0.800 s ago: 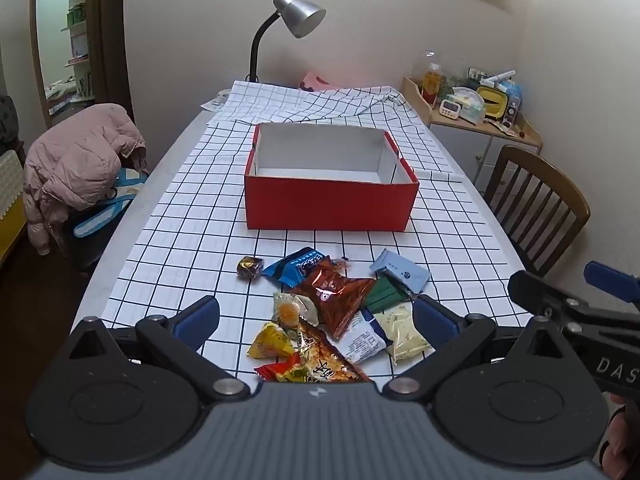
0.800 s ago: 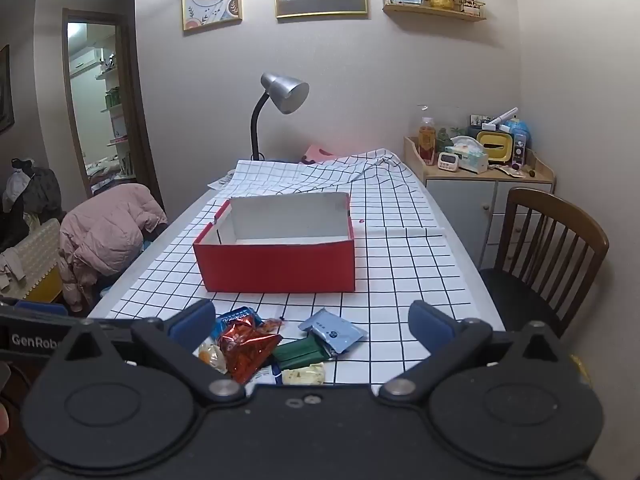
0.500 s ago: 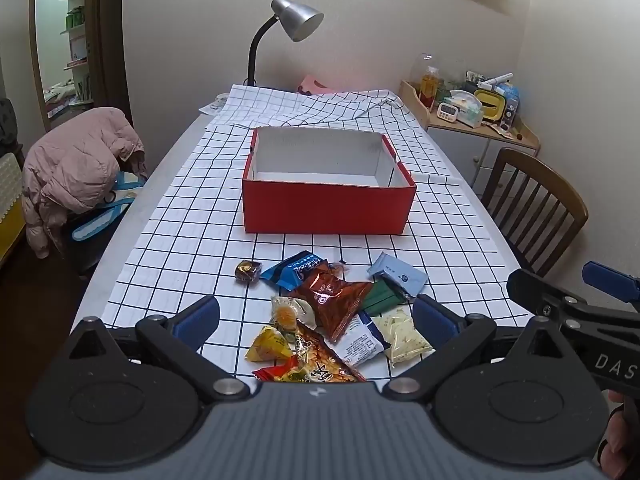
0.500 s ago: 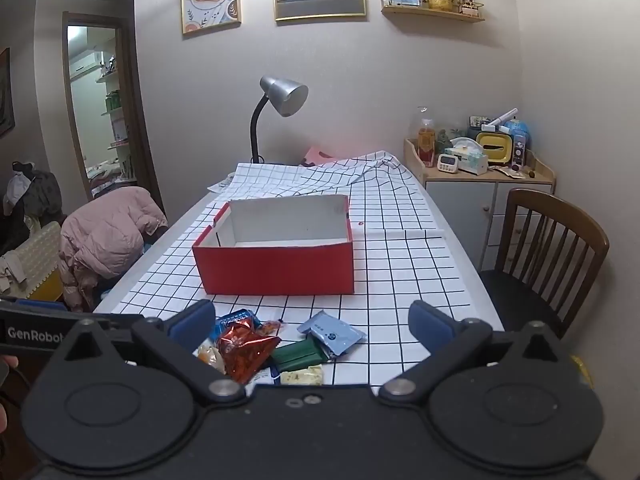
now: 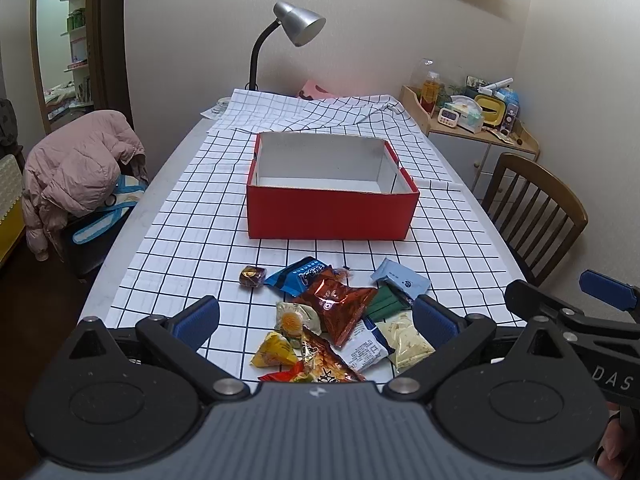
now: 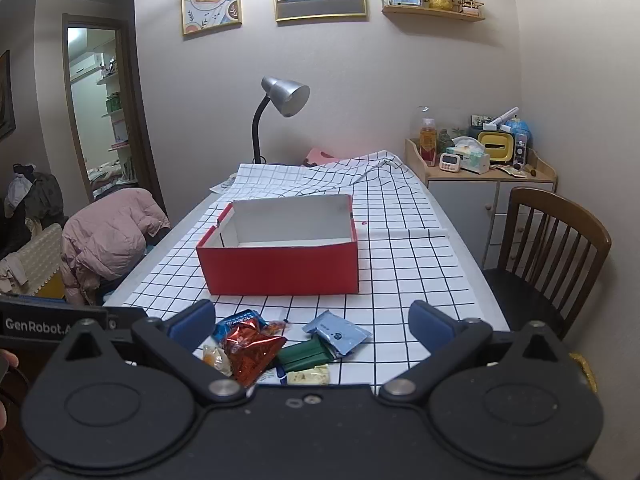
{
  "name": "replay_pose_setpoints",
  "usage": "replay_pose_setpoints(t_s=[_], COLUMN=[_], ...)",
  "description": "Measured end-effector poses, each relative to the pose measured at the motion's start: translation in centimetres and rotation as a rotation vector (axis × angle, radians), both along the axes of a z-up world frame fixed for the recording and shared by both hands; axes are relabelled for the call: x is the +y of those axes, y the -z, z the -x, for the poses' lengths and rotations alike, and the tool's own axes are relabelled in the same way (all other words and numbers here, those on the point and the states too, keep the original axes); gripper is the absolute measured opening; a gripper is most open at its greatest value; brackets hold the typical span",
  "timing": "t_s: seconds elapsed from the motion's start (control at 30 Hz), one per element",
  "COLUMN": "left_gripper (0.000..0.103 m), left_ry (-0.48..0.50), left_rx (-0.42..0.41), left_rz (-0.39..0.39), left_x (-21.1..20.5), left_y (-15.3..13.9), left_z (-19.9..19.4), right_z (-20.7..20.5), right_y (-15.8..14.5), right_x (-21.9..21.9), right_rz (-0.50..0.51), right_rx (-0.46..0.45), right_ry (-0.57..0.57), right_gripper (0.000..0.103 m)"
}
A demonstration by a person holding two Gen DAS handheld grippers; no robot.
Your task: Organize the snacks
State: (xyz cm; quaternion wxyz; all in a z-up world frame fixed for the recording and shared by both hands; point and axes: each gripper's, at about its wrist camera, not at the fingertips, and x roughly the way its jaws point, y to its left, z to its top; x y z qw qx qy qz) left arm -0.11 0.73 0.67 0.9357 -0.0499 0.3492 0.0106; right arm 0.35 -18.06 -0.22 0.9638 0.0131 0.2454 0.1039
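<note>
A pile of snack packets [image 5: 340, 320] lies on the checked tablecloth near the front edge; it also shows in the right wrist view [image 6: 280, 348]. It includes a red-brown foil bag [image 5: 340, 304], a light blue packet [image 5: 400, 280], a dark green packet [image 5: 386, 302] and a small wrapped candy [image 5: 252, 275] apart at the left. An empty red box [image 5: 332, 212] with a white inside stands behind them [image 6: 280, 268]. My left gripper [image 5: 316, 316] is open above the pile. My right gripper [image 6: 312, 316] is open, empty, above the pile's right side.
A grey desk lamp [image 5: 298, 24] stands at the table's far end. A wooden chair [image 5: 536, 208] is at the right, a side cabinet [image 6: 480, 184] with clutter behind it. A chair with a pink jacket [image 5: 76, 168] is at the left.
Both grippers have drawn back and risen slightly, so the box and snacks look a little farther off. Nothing has been grasped or moved.
</note>
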Motion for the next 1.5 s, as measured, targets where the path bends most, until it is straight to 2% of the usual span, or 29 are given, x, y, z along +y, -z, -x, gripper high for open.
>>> replay_pose_setpoints(t_s=[0.43,0.8,1.5], left_gripper=[0.103,0.103,0.103], left_ry=[0.009,0.017,0.024], left_rx=[-0.014,-0.025,-0.006], left_rz=[-0.020,-0.019,-0.025], left_x=[0.4,0.8,1.5], left_y=[-0.2,-0.4,0.0], left_z=[0.1,0.2,0.0], right_z=[0.0,0.3,0.5], right_y=[0.4,0.1,0.1], right_x=[0.6,0.9,2.2], right_rz=[-0.024,-0.024,-0.002], right_rx=[0.015,-0.007,0.002], right_ry=[-0.002,-0.023,-0.019], right_gripper=[0.103,0.103,0.103])
